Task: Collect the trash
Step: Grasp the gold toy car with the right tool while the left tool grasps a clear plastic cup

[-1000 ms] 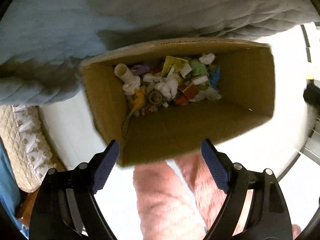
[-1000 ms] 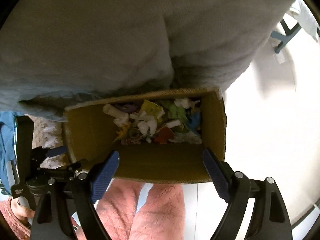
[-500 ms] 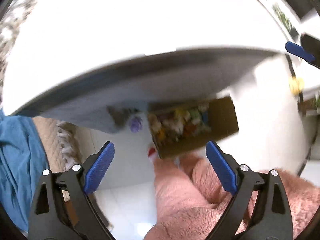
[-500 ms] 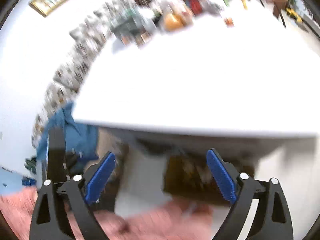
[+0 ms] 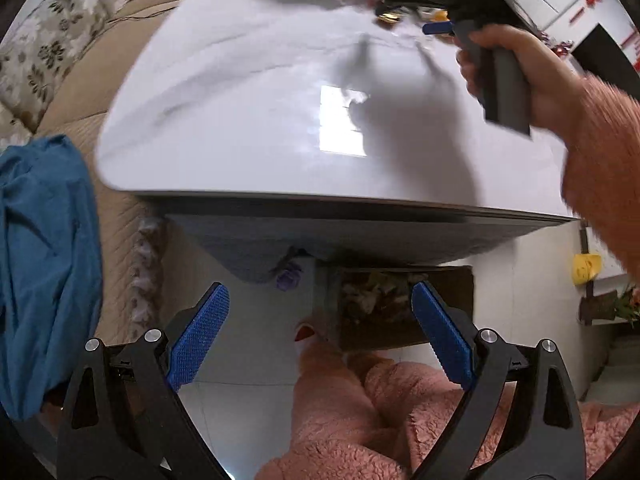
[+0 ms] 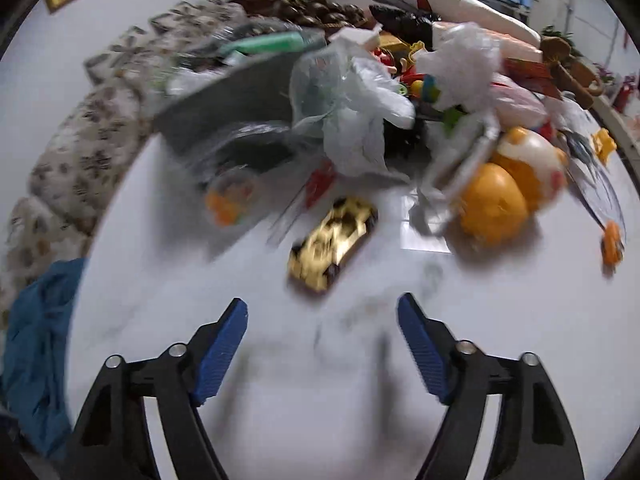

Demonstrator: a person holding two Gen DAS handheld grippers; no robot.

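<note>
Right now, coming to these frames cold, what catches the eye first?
The clutter heap of plastic bags and toys across the far side of the white table, with a gold wrapper lying just ahead of the right gripper, whose empty jaws are closing. In the left view, a trash-filled box sits on the floor under the table's near edge.

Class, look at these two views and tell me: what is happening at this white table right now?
A person in fluffy pink clothing holds a two-finger gripper in each hand, clearing rubbish. The right gripper is over the glossy white table, empty, jaws closing, pointing towards a crumpled gold foil wrapper lying before a heap of plastic bags and oranges. The left gripper hangs open and empty at the table's near edge, above a brown cardboard box of collected scraps on the floor.
</note>
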